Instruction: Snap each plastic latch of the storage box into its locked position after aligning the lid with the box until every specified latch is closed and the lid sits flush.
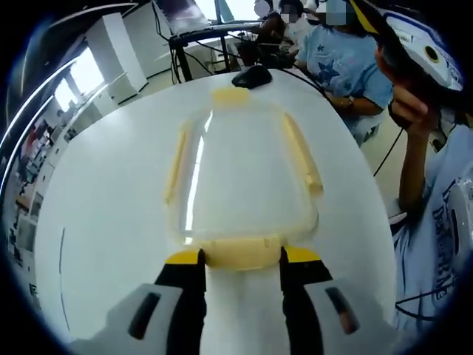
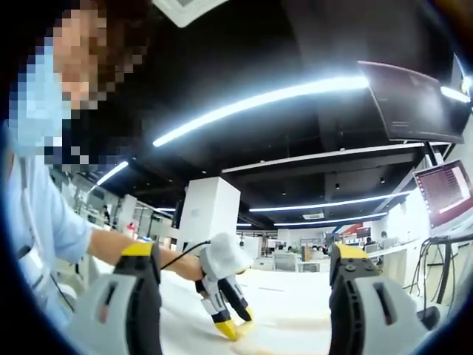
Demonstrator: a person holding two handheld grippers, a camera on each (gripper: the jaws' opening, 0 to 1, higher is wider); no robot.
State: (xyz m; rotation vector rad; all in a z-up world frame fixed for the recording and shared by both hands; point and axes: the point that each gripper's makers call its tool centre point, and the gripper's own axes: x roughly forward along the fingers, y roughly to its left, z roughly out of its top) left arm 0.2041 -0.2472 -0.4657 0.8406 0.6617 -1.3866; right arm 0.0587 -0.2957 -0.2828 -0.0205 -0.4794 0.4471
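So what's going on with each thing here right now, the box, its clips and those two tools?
Storage box: on the white table, clear lid on.
Near latch: between the left tool's tips; whether it is locked cannot be told.
Side latches: lying along the lid's edges.
Left tool: open, tips at the near latch.
Right tool: open, raised, holding nothing.

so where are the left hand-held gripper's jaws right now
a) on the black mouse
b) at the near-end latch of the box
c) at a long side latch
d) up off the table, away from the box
b: the left hand-held gripper has its yellow-tipped jaws either side of the pale yellow near-end latch of the clear storage box.
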